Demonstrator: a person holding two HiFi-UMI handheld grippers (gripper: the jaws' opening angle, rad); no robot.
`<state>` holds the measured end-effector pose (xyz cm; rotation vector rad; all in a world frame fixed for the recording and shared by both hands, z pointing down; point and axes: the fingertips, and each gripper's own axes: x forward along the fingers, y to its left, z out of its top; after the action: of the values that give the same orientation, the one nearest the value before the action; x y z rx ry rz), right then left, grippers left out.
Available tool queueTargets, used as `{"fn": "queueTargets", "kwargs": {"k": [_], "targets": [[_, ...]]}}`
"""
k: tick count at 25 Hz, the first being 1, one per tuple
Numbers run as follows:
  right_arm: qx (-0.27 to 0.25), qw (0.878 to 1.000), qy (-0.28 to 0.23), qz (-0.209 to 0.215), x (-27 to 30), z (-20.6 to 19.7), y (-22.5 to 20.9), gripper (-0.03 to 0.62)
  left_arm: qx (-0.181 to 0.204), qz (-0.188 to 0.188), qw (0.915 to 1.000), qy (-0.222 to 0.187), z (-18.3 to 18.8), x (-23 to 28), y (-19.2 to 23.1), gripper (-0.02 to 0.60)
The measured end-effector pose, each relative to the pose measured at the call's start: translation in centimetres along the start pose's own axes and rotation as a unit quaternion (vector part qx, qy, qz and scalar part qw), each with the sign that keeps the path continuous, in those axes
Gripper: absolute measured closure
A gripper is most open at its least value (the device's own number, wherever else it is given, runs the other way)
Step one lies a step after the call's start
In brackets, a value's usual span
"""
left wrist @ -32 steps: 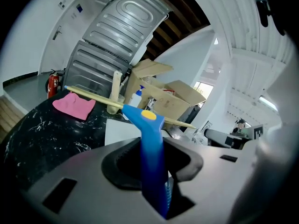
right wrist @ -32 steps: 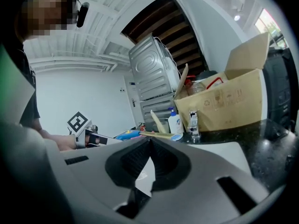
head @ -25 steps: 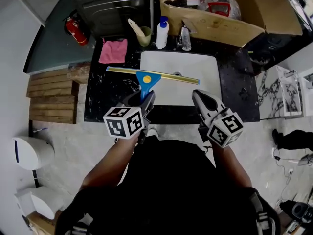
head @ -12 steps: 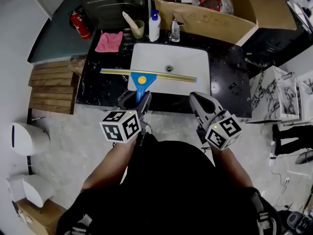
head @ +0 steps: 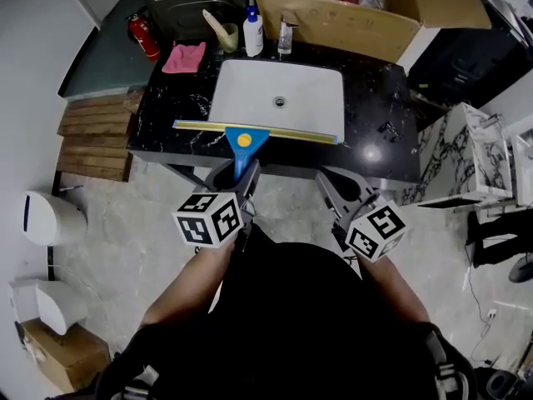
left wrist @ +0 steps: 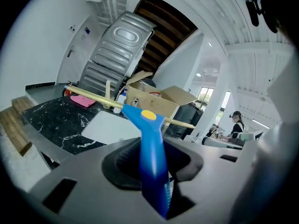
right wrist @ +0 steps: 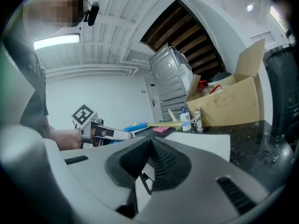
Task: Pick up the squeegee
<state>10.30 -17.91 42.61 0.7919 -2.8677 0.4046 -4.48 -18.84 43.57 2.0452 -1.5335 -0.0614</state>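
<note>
The squeegee (head: pixel 243 142) has a blue handle and a long yellow blade. My left gripper (head: pixel 241 173) is shut on its handle and holds it in the air, with the blade level across the front edge of the black counter (head: pixel 379 127). In the left gripper view the blue handle (left wrist: pixel 150 139) stands upright between the pads, blade at the far end. My right gripper (head: pixel 331 183) hangs beside it to the right, shut and empty; its pads meet in the right gripper view (right wrist: pixel 150 143), where the left gripper (right wrist: pixel 105 133) and the squeegee (right wrist: pixel 161 124) also show.
A white sink (head: pixel 250 90) is set in the counter, with a faucet (head: pixel 286 30), a soap bottle (head: pixel 252 28), a cup (head: pixel 228 35) and a pink cloth (head: pixel 187 57) behind it. A cardboard box (head: pixel 358 19) stands at the back. A wooden pallet (head: pixel 92 136) and a fire extinguisher (head: pixel 143 36) are at the left.
Both grippers have drawn back from the counter toward the person, the left one carrying the squeegee. The blade has gone from over the sink to the counter's front edge.
</note>
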Motion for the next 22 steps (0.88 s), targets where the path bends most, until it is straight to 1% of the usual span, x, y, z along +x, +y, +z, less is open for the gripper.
{"fn": "queueTargets", "kwargs": {"k": [6,11,14,17,22], "targets": [[0.002,1.000,-0.008,0.006,-3.4,-1.2,1.7,0.586,-0.001,0.007,1.0000,-0.005,-2.3,-2.6,-3.2,0.446],[0.012,1.000,-0.026,0.008,-4.9,-1.4,2.7,0.586,0.005,0.013,0.9998,-0.012,-2.8,-4.5,-4.7,0.446],[0.022,0.999,-0.034,0.013,-5.0,-1.3,3.3,0.586,0.007,0.017,0.9998,-0.008,-3.2,-5.3,-5.0,0.446],[0.020,0.999,-0.033,0.014,-4.9,-1.2,3.8,0.586,0.004,0.019,0.9998,-0.008,-3.0,-5.7,-4.7,0.446],[0.017,0.999,-0.032,0.001,-4.1,-0.9,3.9,0.586,0.011,0.006,0.9999,-0.005,-1.9,-5.3,-3.9,0.446]]}}
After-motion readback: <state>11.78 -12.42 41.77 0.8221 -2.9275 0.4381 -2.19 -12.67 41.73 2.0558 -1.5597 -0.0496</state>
